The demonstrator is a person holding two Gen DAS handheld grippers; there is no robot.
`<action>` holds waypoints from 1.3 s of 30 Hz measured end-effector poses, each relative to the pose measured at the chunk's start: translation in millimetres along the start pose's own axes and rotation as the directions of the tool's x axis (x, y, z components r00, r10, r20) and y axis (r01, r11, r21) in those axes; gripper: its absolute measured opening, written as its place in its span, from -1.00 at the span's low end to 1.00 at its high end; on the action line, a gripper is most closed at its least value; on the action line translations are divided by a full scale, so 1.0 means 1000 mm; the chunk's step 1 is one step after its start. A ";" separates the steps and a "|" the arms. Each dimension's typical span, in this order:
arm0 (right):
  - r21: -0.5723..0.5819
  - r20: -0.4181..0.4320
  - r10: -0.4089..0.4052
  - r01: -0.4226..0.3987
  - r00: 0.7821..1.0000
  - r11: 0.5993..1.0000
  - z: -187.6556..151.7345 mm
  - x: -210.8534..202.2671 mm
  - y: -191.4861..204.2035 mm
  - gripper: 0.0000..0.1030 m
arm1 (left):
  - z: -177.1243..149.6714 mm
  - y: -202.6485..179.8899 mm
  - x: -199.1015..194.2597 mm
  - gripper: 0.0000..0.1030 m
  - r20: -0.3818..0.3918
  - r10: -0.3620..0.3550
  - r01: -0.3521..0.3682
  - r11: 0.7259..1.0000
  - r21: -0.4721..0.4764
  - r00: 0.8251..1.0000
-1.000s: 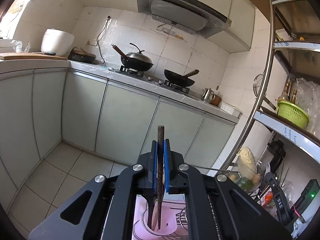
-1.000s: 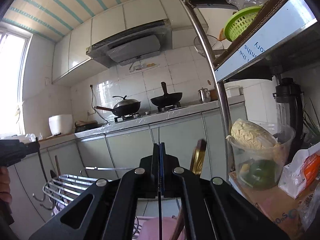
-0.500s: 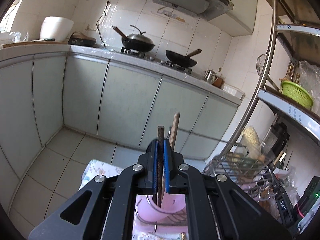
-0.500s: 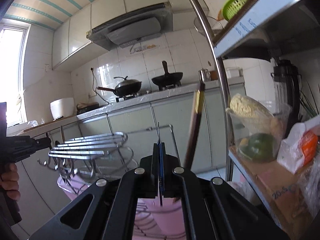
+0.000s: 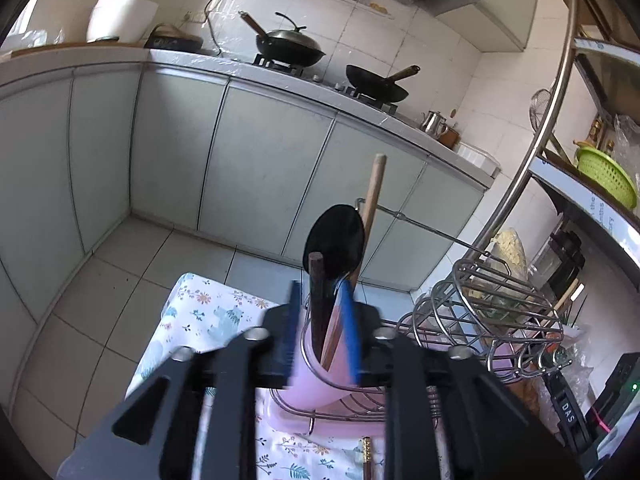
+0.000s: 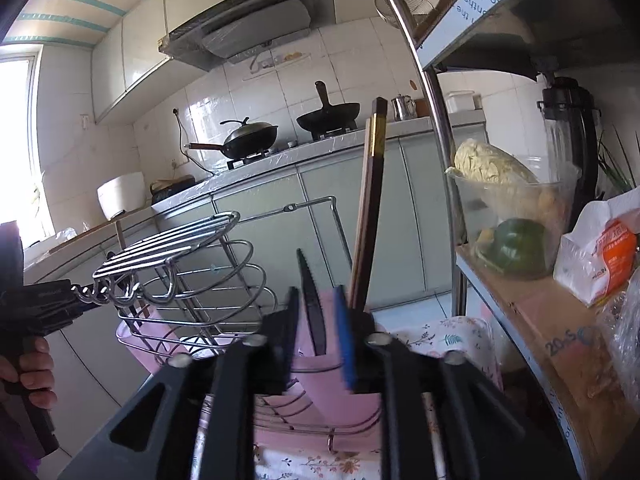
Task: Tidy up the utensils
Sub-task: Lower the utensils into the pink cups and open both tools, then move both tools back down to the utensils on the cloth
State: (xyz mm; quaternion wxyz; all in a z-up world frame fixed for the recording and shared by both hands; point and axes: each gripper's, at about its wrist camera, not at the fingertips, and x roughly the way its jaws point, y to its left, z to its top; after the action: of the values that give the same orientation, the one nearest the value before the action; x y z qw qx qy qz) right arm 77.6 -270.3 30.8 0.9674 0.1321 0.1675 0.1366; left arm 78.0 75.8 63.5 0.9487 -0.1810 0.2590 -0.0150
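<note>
Left wrist view
- left gripper: jaws opening, the blue pads blurred and parted; a dark brown stick stands between them, touching neither pad as far as the blur shows.
- dark brown stick: upright, lower end down in the pink holder.
- pink holder: a cup in the wire dish rack, directly ahead of the fingers.
- black spoon: stands in the same cup, bowl upward, behind the stick.
- wooden handle: leans up out of the cup, just right of the spoon.
- wire dish rack: chrome, on the floral cloth, to the right.
- floral cloth: covers the table under the rack.

Right wrist view
- right gripper: jaws opening, pads apart; a thin black utensil stands in the gap, loose from the right pad.
- thin black utensil: tilted slightly left, lower end in the pink holder.
- chopsticks: dark brown with a gold band, standing in the holder, just right of the gap.
- left hand: at the left edge, gripping the other tool's handle beside the rack.
</note>
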 end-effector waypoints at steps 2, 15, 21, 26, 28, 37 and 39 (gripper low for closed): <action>0.005 0.000 -0.002 0.002 1.000 1.000 0.000 -0.004 0.000 -0.46 | 0.000 0.001 -0.003 -0.37 0.003 0.001 0.000 1.000 -0.009 1.000; 0.043 -0.002 0.003 -0.003 1.000 0.999 -0.004 -0.048 0.002 -0.34 | -0.014 0.006 -0.035 -0.32 -0.008 -0.015 0.015 0.999 -0.031 1.000; 0.114 -0.129 0.054 -0.039 0.990 0.993 -0.026 -0.054 -0.003 -0.34 | -0.042 0.005 -0.046 -0.32 -0.061 -0.030 0.029 0.999 -0.016 0.998; 0.180 -0.248 0.109 -0.065 0.963 0.982 -0.050 -0.050 -0.006 -0.32 | -0.072 0.005 -0.042 -0.32 -0.144 -0.043 0.041 0.999 -0.017 0.989; 0.198 -0.290 0.126 -0.069 0.949 0.978 -0.058 -0.047 -0.006 -0.32 | -0.086 0.006 -0.039 -0.32 -0.190 -0.047 0.044 0.999 -0.020 0.981; 0.420 -0.521 0.386 -0.166 0.761 0.892 -0.106 -0.022 0.000 -0.52 | -0.124 0.002 -0.036 -0.32 -0.278 -0.039 0.043 0.999 0.009 0.960; 0.423 -0.561 0.407 -0.173 0.721 0.889 -0.115 -0.017 0.007 -0.54 | -0.129 0.001 -0.039 -0.32 -0.283 -0.047 0.052 0.999 0.010 0.958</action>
State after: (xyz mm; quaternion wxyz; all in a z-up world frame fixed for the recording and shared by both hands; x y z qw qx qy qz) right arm 19.3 -244.4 -66.4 0.7804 0.2682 0.4822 0.2942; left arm -19.6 37.8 -21.0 0.9028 -0.1752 0.3871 -0.0666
